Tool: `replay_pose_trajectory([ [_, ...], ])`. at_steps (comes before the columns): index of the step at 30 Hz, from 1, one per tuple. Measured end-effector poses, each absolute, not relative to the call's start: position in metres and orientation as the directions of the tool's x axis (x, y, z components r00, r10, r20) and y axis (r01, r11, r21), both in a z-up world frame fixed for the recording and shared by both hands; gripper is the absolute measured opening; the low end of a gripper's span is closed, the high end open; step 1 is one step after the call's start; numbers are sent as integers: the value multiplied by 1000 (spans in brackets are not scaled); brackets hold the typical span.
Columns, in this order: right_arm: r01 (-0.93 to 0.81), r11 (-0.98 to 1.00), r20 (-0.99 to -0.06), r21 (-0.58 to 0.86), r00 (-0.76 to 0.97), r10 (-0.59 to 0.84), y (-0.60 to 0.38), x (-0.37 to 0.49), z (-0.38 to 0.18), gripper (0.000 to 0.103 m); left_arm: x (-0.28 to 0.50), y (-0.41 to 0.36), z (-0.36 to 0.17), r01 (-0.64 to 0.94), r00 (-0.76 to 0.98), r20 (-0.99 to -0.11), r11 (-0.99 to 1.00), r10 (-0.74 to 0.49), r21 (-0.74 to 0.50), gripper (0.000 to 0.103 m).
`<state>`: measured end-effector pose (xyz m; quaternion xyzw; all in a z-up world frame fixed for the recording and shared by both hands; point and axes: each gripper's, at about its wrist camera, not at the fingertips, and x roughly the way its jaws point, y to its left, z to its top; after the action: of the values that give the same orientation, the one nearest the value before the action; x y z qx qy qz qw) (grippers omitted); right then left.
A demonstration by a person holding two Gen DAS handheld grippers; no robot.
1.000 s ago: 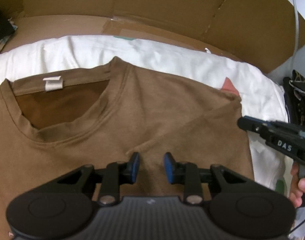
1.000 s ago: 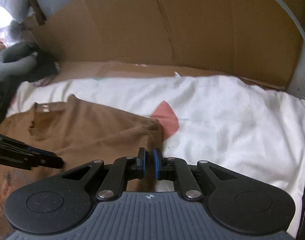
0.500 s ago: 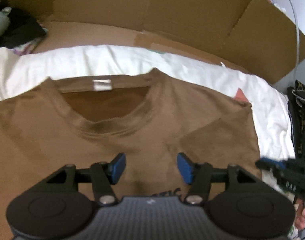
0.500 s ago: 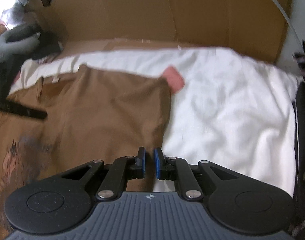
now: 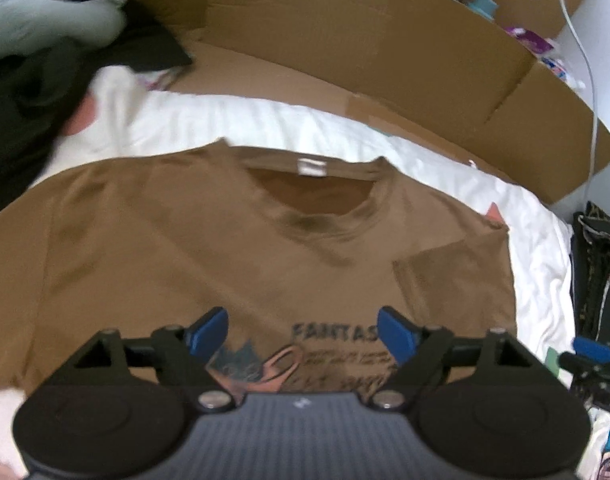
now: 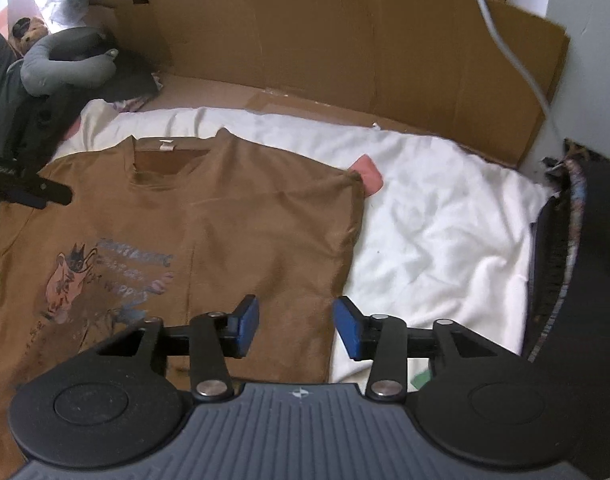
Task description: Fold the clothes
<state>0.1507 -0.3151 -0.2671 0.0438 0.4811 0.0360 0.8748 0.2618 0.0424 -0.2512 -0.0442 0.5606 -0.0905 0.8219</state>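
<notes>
The left gripper [image 5: 303, 330] is spreading its blue pads with nothing between them, hanging above the chest print of the brown short-sleeved cotton T-shirt [image 5: 193, 248]. The right gripper [image 6: 296, 326] is opening too, released and empty, hovering over the shirt's right edge where the brown cloth is meeting the white bedsheet [image 6: 437, 216].

The T-shirt is lying face up on that sheet, neckline and white collar label [image 6: 166, 145] pointing toward the brown cardboard wall [image 6: 345, 40] at the back. The right sleeve [image 5: 457, 276] is looking already folded in across the body, forming a straight side edge; the left side is spreading wide and unfolded.

Now the risks. That tucked sleeve is only resting there, so I judge that any drag from a pad brushing it on the way past could flip it back out. The sheet is soft and wrinkled, and a low pinch at the shirt's edge could be catching sheet along with shirt and pulling the whole lot askew. The left view is blurring, so the exact lie of the cloth under those pads is hard to read; a grab made now could be taking one layer instead of two. And the grey neck pillow [image 6: 65, 64] and dark clutter at the left are sitting near the unfolded side, where a wide swing could be snagging them.
</notes>
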Motion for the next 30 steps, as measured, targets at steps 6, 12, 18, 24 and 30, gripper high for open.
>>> replay_pose_trajectory([
  [6,27,993,-829,115,554,80,-304,140,-244,52,242,86,-238,27,388,-900,978,-199,-205,85],
  [12,18,992,-811,123,578,90,-278,135,-225,55,226,135,-232,-91,428,-889,970,-164,-223,90],
  [18,11,984,-779,177,612,133,-254,131,-210,64,213,180,-244,-200,402,-906,953,-131,-226,90],
  [24,-25,979,-786,203,593,178,-228,124,-222,70,202,221,-249,-300,405,-911,930,-76,-211,90],
  [30,-60,972,-774,227,595,218,-208,119,-229,78,195,246,-254,-350,398,-917,920,-23,-175,90],
])
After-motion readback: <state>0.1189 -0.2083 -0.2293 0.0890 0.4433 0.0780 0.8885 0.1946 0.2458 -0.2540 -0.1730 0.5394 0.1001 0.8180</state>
